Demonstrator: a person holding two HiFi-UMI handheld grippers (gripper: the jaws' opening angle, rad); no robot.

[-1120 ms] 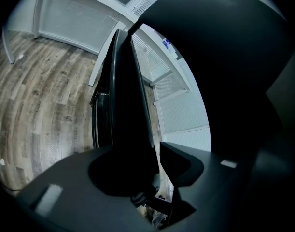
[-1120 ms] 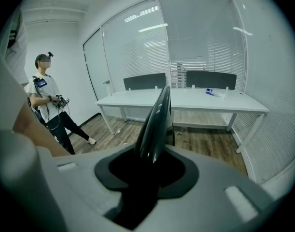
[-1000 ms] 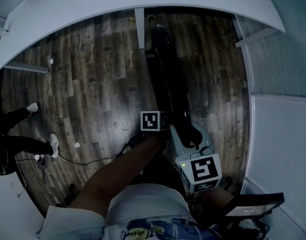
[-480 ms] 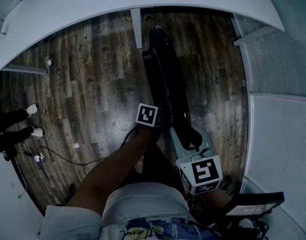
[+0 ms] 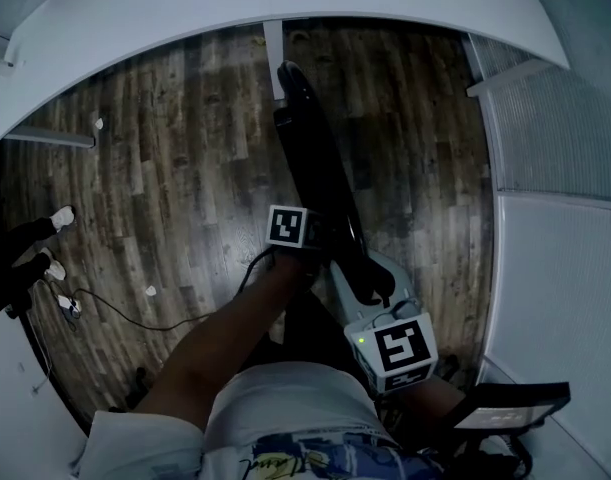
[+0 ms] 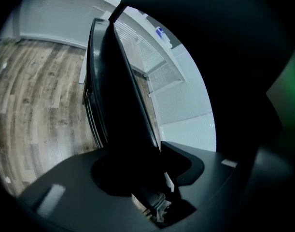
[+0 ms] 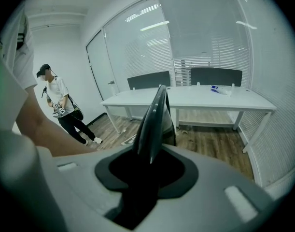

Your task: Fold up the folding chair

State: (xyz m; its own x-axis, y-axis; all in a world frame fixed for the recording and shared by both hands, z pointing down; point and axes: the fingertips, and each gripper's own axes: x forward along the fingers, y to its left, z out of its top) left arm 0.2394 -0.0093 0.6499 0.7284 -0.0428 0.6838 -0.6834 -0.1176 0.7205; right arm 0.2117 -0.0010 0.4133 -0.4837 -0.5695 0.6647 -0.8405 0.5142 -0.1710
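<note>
Since the earlier frames, the far end of the folding chair point(image 5: 307, 153) has swung to the left in the head view, and the left marker cube has gone with it, a little left and farther out. Left fingers have just been closing, with the chair's black panel between them.

State of fingers:
- left gripper point(image 6: 142, 175): the dark panel fills the gap and the fingers look clamped on it. The view is dim, so I hold this as a reading, not a certainty.
- right gripper point(image 7: 147, 178): fingers clamped on the chair's thin glossy edge, which rises straight out of the gap.

Position: the chair stands on the wood floor point(image 5: 175, 168), between me and the white table point(image 5: 285, 8) at the far side. Both grippers hold its near end, the left one farther along it than the right. Its far end lies close to a table leg.

Key relation: the long axis runs from the fingers away and slightly left. Any further closing or laying down turns on that line. The left gripper is nearer the middle, so I judge it steers.

Appearance: black, slim, seat and back lying nearly flat together, with a rounded shiny rim. It looks folded or close to it.

A bystander point(image 7: 58, 105) stands well apart at the left.
</note>
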